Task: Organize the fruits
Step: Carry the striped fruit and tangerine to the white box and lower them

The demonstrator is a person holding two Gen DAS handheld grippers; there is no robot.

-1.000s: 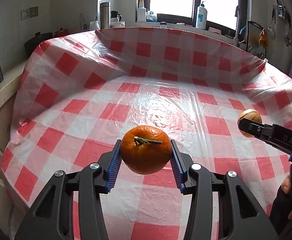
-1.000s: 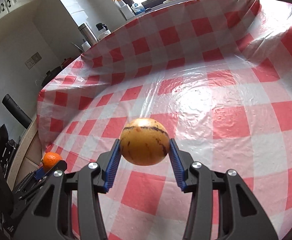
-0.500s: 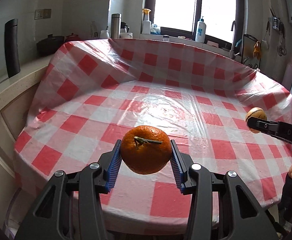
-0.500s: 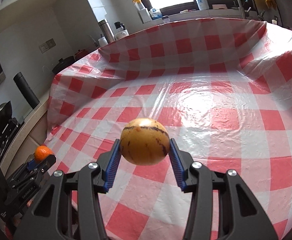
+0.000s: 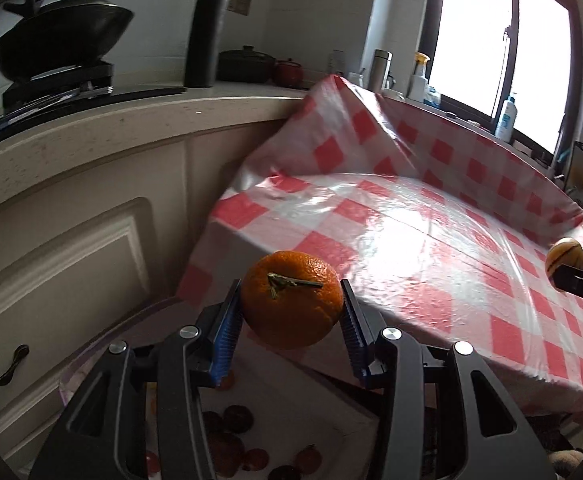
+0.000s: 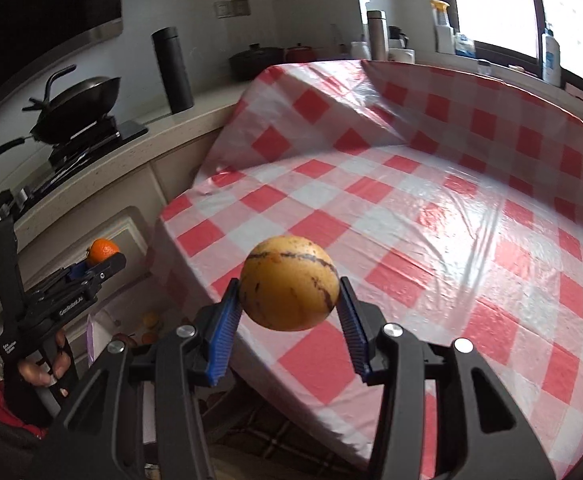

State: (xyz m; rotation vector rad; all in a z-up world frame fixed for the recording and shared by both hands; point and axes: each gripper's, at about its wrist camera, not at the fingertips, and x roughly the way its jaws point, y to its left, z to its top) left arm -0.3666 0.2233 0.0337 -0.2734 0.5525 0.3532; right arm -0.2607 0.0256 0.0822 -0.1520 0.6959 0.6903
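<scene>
My left hand-held gripper [image 5: 291, 312] pinches an orange [image 5: 291, 304] between its blue pads, stem facing up toward the lens, held in the air off the near-left corner of the tabletop [image 5: 431, 240] with its red-and-white checked cover. Only the left wrist view looks down past that corner: below the orange lies a white container [image 5: 291, 412] holding several small dark-red fruits [image 5: 231, 420]; I cannot tell what kind they are. At that view's right edge the tip of my other tool shows, with its fruit.

My right hand-held gripper [image 6: 289, 300] is clamped on a round yellow fruit with dark purple streaks [image 6: 289, 282], held above the tabletop's near edge. The right wrist view alone shows my left hand [image 6: 43, 364] around the left tool's handle, the orange small at its tip, in front of a cream cabinet door [image 6: 103, 232]. Both views show the wok [image 6: 79, 98] and the black flask [image 6: 173, 70] on the counter.
</scene>
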